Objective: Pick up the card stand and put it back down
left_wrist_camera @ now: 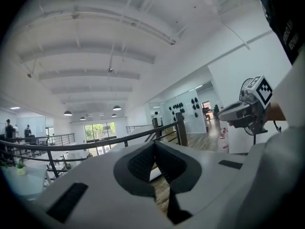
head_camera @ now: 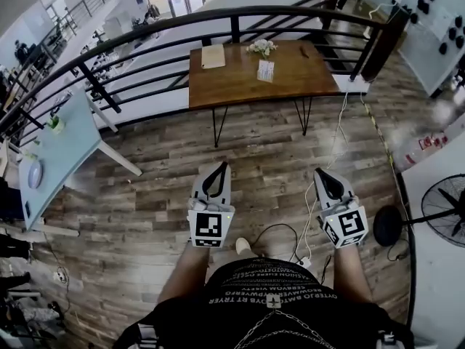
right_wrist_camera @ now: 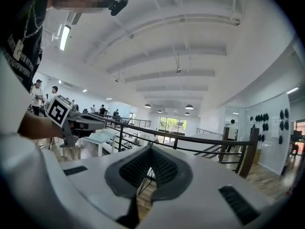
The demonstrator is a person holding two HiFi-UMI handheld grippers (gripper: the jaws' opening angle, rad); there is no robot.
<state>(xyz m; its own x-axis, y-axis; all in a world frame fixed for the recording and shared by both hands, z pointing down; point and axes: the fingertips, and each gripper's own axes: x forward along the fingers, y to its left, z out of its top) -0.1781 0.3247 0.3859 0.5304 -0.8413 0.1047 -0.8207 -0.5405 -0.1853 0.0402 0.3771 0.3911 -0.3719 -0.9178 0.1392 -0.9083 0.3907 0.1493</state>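
The card stand (head_camera: 265, 70), a small upright white card, stands near the middle of a brown wooden table (head_camera: 290, 82) far ahead in the head view. Beside it on the table are a small bunch of white flowers (head_camera: 261, 46) and a tan paper (head_camera: 213, 57). My left gripper (head_camera: 221, 168) and right gripper (head_camera: 322, 172) are held side by side over the plank floor, well short of the table, and both point toward it. Both are shut with nothing between the pads. The left gripper view shows its jaws (left_wrist_camera: 155, 147) closed, and the right gripper view shows the same (right_wrist_camera: 149, 150).
A black curved railing (head_camera: 145, 31) runs behind the table. A pale blue table (head_camera: 65, 147) stands at the left. At the right are a standing fan (head_camera: 443, 209) and a white counter (head_camera: 436, 267). Cables (head_camera: 341, 129) trail across the floor by the table's right legs.
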